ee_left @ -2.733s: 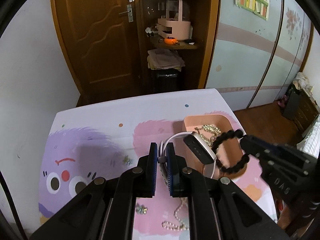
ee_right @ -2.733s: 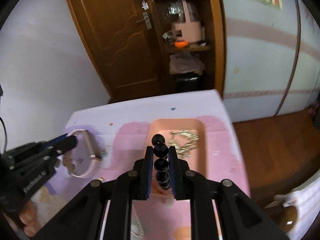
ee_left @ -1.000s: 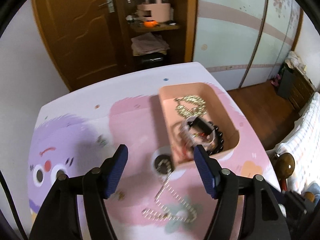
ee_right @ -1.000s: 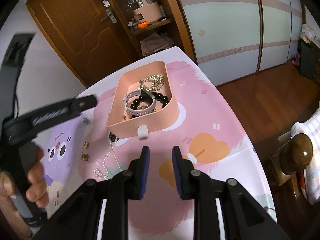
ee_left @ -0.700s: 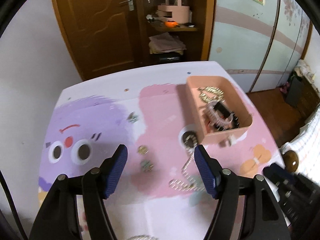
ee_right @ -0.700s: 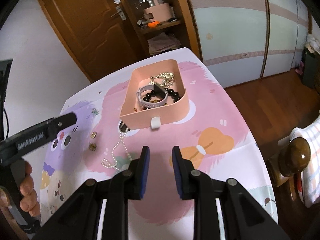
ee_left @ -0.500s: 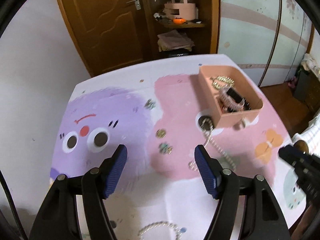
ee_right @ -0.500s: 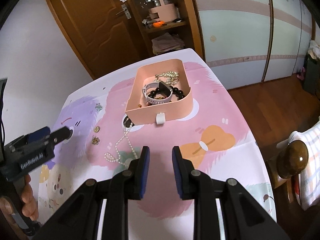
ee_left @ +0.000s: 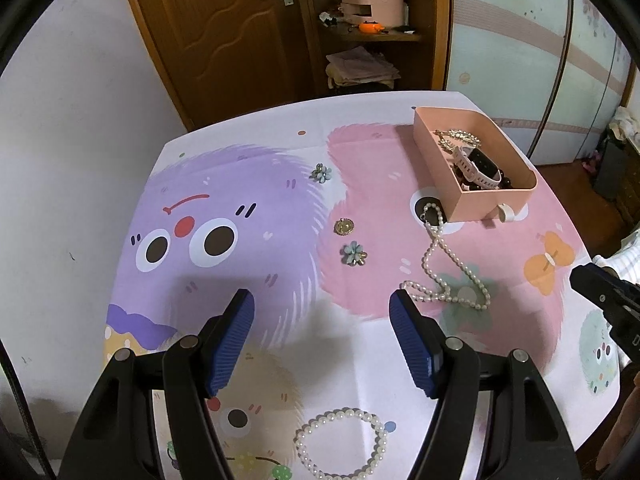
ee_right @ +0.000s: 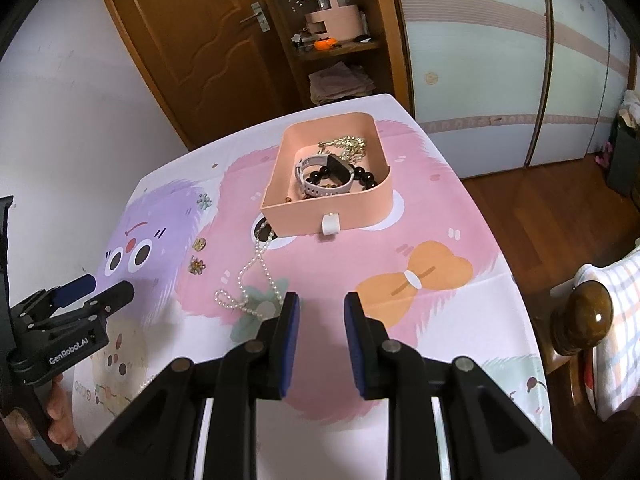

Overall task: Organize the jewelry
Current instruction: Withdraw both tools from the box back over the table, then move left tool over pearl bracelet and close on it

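A pink tray holds a white watch, a black bead bracelet and a gold chain. A long pearl necklace lies on the mat beside the tray. A pearl bracelet lies at the near edge. Two blue flower brooches and a gold round piece lie mid-mat. My left gripper is wide open and empty above the mat. My right gripper is open and empty, near the necklace.
The table has a cartoon mat. A wooden door and a shelf with a pink organiser stand behind. A bed knob is at the right. The table's edges are near on every side.
Both grippers let go of the watch and the black bracelet, which now lie in the tray. Both pulled back from the tray; the left one swung left and lower over the mat.
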A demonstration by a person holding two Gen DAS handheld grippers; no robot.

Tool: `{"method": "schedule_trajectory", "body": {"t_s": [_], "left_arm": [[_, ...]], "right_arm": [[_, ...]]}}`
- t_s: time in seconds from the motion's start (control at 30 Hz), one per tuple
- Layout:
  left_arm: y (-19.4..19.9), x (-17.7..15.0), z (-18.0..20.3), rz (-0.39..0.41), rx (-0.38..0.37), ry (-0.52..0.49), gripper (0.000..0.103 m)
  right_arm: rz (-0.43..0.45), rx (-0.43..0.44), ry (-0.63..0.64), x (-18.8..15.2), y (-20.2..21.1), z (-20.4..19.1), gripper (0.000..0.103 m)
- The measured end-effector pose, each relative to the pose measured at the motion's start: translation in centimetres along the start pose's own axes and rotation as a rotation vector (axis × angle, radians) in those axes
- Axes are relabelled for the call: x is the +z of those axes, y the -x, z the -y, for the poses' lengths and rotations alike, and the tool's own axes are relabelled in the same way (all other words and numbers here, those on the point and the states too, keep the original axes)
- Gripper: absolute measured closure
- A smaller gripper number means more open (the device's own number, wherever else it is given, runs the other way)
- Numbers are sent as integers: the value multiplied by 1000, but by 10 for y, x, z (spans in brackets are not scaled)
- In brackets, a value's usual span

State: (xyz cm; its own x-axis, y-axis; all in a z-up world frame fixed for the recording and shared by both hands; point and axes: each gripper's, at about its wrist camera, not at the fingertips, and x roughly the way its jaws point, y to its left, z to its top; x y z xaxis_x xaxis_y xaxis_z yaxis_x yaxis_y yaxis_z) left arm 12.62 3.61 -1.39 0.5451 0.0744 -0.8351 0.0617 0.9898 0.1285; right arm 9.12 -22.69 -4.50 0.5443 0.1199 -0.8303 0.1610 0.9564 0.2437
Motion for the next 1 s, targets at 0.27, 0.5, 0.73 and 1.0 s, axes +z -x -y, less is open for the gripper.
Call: {"method": "schedule_trajectory", "body": {"t_s": [0.27, 0.5, 0.73, 1.0], "left_arm": [[-2, -9, -6, -15, -8, 8, 35], [-9, -19, -19, -38, 3, 35, 35], [-17, -24, -32, -54, 5, 69, 35], [-27, -30, -40, -77, 0, 92, 35]], "right_arm": [[-17, 0, 25, -3, -5, -10, 80], [-39, -3, 52, -7, -13, -20, 80], [-62, -3, 76, -9, -21, -30, 80], [-93, 0, 97, -10, -33, -37, 80]]}}
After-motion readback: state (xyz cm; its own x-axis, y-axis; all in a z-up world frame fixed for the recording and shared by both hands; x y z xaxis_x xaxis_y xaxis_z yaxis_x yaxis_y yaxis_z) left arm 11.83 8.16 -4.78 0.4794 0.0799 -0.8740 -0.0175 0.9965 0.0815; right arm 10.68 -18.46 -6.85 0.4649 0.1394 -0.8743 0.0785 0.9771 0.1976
